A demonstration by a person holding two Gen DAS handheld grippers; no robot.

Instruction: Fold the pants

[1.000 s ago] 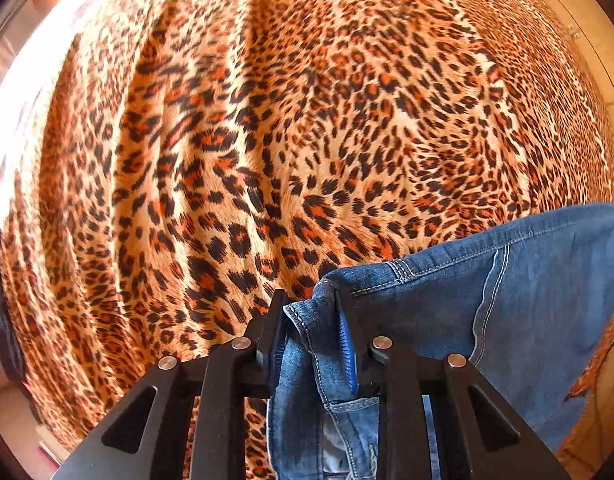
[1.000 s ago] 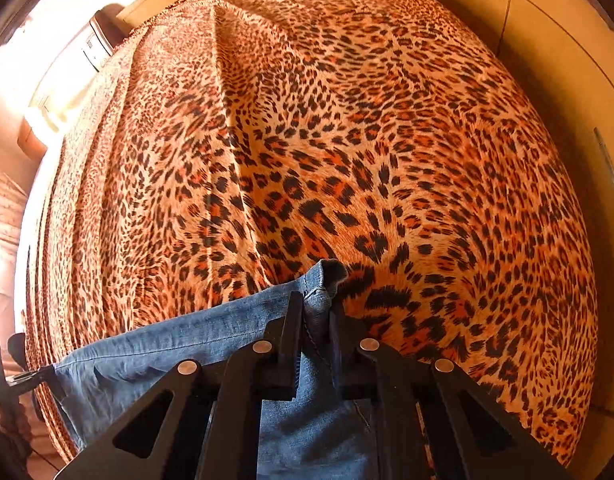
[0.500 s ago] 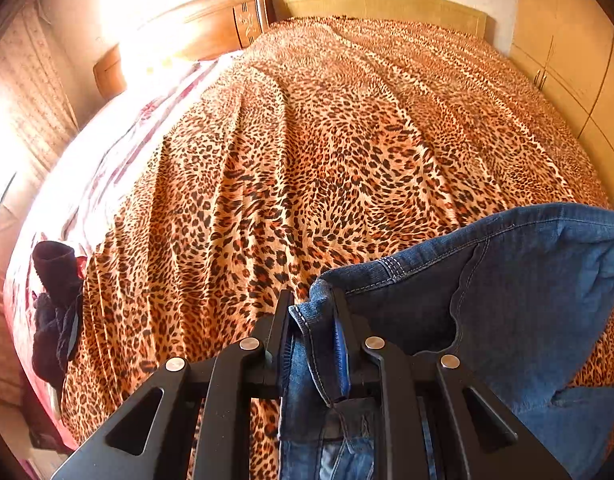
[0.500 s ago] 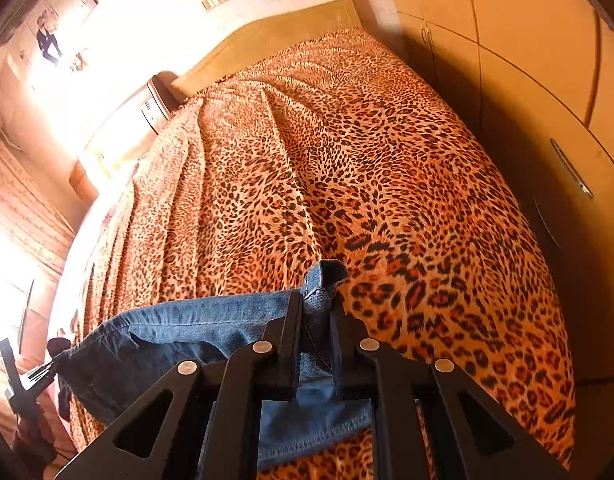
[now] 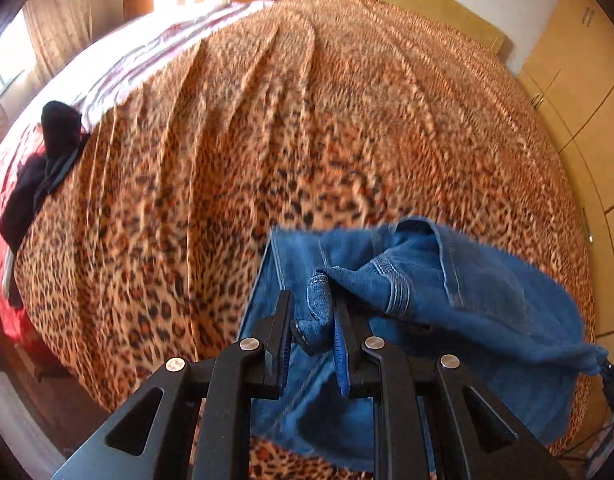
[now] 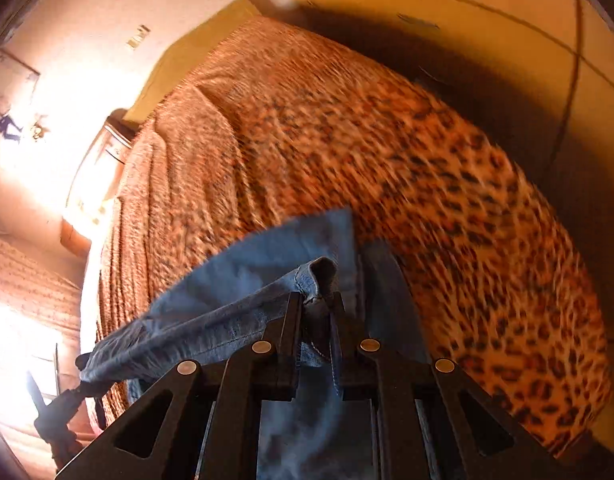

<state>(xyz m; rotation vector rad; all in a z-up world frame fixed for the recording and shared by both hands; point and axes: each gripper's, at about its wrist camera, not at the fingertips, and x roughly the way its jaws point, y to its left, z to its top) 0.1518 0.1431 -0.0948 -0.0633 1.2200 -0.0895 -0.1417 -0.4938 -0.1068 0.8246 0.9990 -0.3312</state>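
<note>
Your left tool and right tool each pinch a corner of the jeans, slung at lower centre above the bed; the right jaws are easing open; heavy, floppy denim wants thick seams.

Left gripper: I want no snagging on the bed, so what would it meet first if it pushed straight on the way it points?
Probably more of the jeans that the left gripper already clamps, bunched just ahead, then the leopard bedspread; depth is unclear.
</note>
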